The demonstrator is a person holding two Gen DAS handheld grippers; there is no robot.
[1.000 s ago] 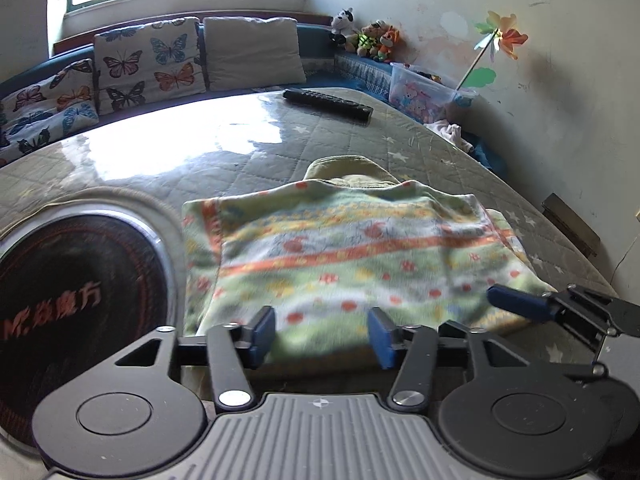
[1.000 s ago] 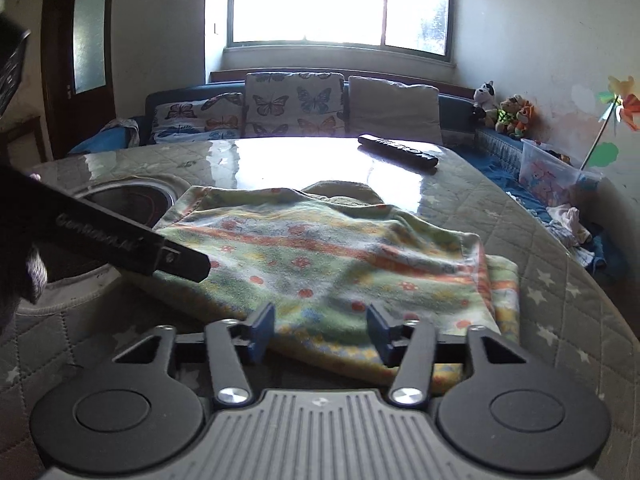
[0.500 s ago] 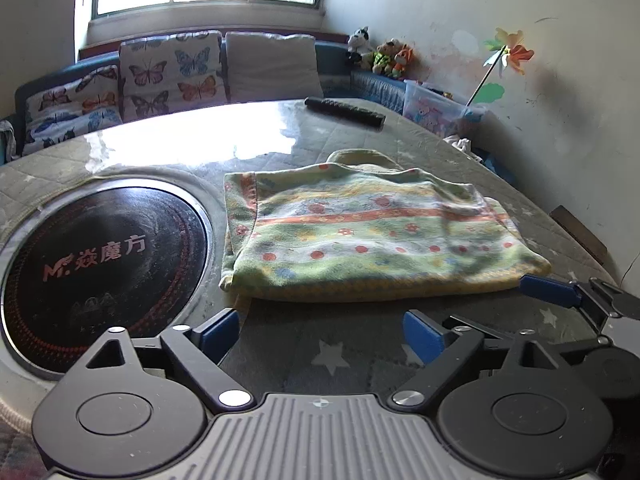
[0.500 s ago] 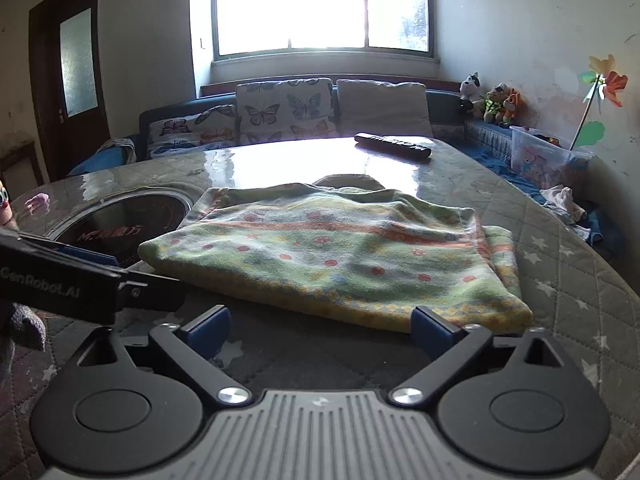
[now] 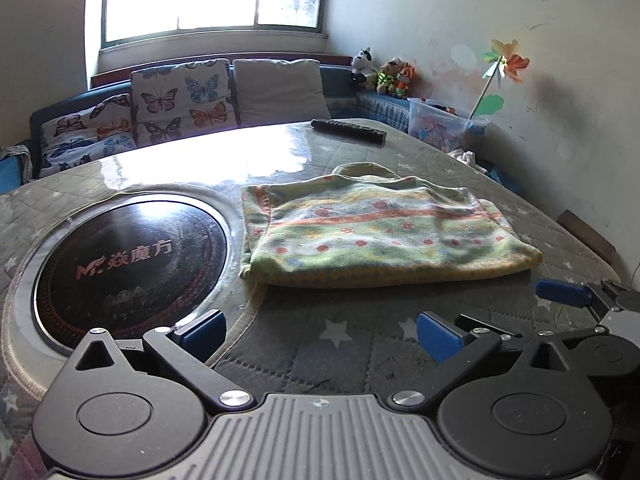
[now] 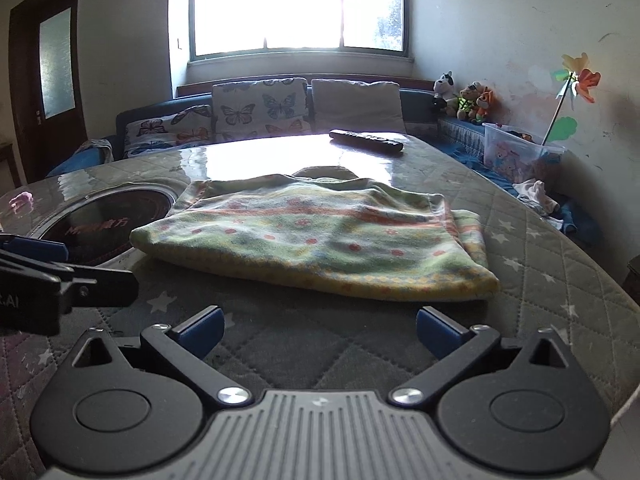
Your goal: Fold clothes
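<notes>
Sweater (image 5: 372, 232) folded on the counter (image 5: 360, 344) beside the burner (image 5: 128, 256), my left gripper (image 5: 320, 330) and right gripper (image 6: 320, 326) wide open, empty, just short of the sweater

Bare quilted tabletop (image 6: 304, 344) lies open between each hand-held gripper and the folded garment (image 6: 320, 240), which is the main bulk in the middle. To its left the round cooktop (image 5: 128, 256) sits about flush, it seems, and hardly blocks. Behind the garment the glossy surface is free up to the remote control (image 5: 348, 130) near the far edge.
</notes>
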